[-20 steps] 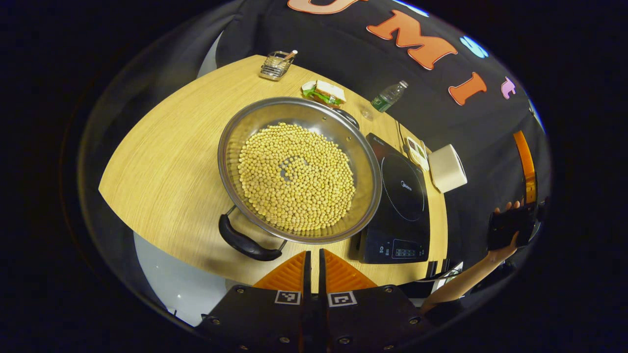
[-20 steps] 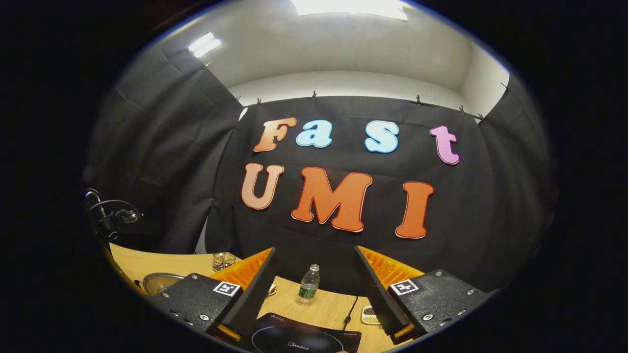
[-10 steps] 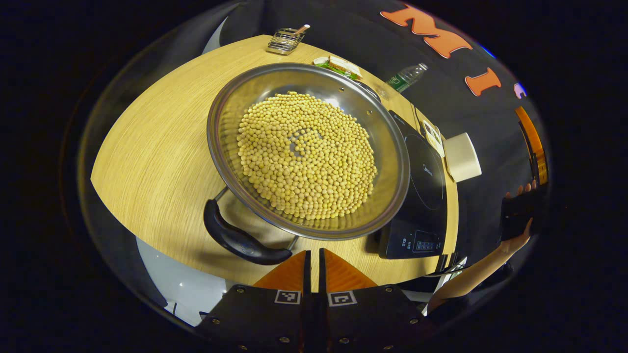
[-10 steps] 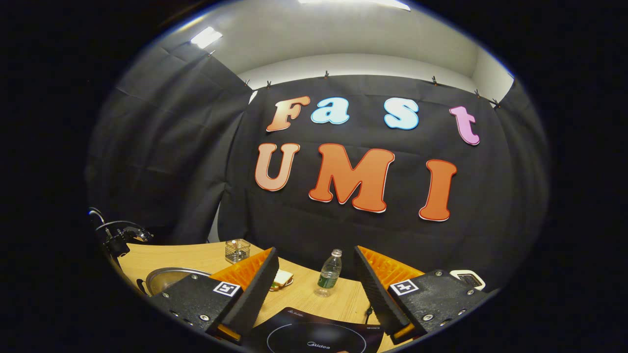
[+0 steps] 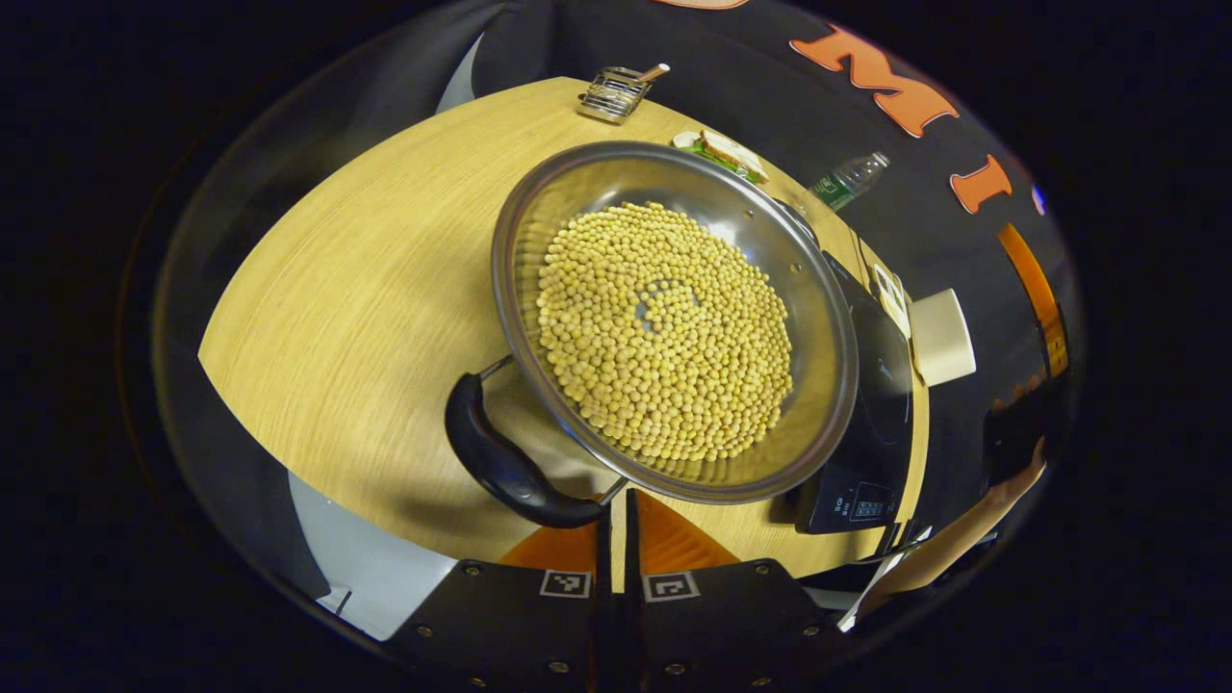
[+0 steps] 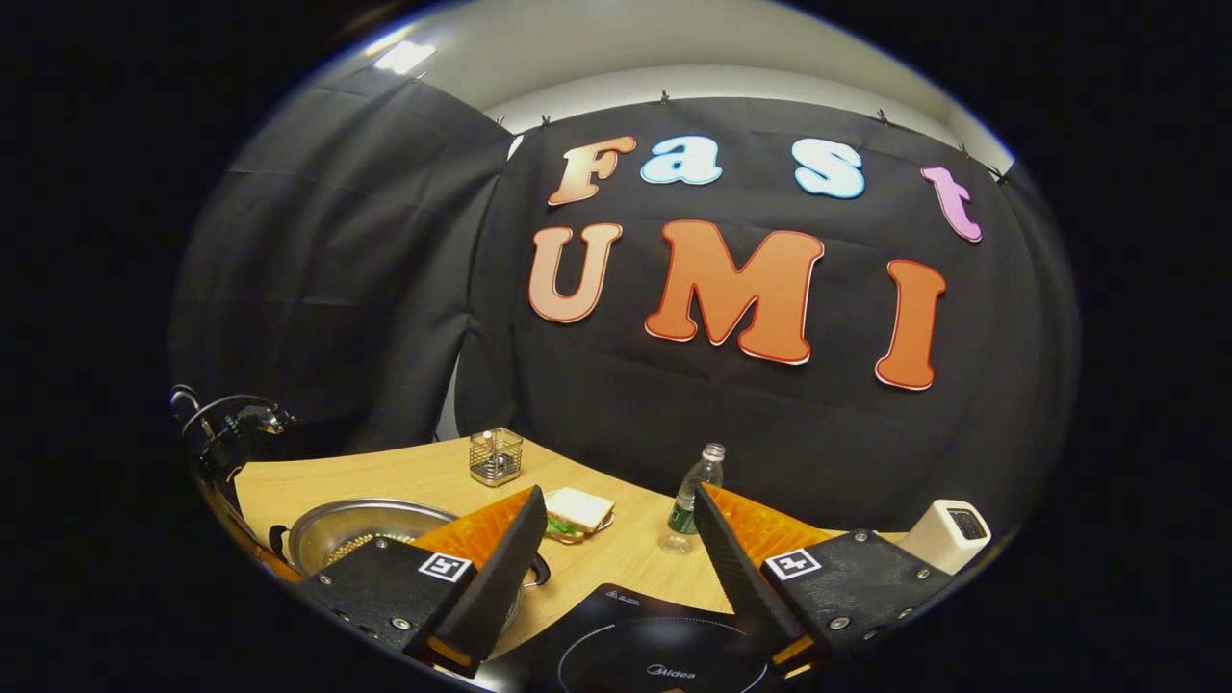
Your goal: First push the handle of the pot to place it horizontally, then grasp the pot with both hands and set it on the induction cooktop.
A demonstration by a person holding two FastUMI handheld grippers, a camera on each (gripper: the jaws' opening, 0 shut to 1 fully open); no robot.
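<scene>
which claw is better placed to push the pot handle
Left. The left claw is shut, right beside the black pot handle. The right claw is open, above the induction cooktop.

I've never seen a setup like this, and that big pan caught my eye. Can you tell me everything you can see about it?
The pan is a wide, shallow round one of shiny metal, holding a layer of small yellow beans. A curved black handle sits on thin metal struts at its near side; a second one shows on the opposite side. It rests upright on the wooden table, right beside the black cooktop. The left gripper, fingers closed, is right at the near handle.
</scene>
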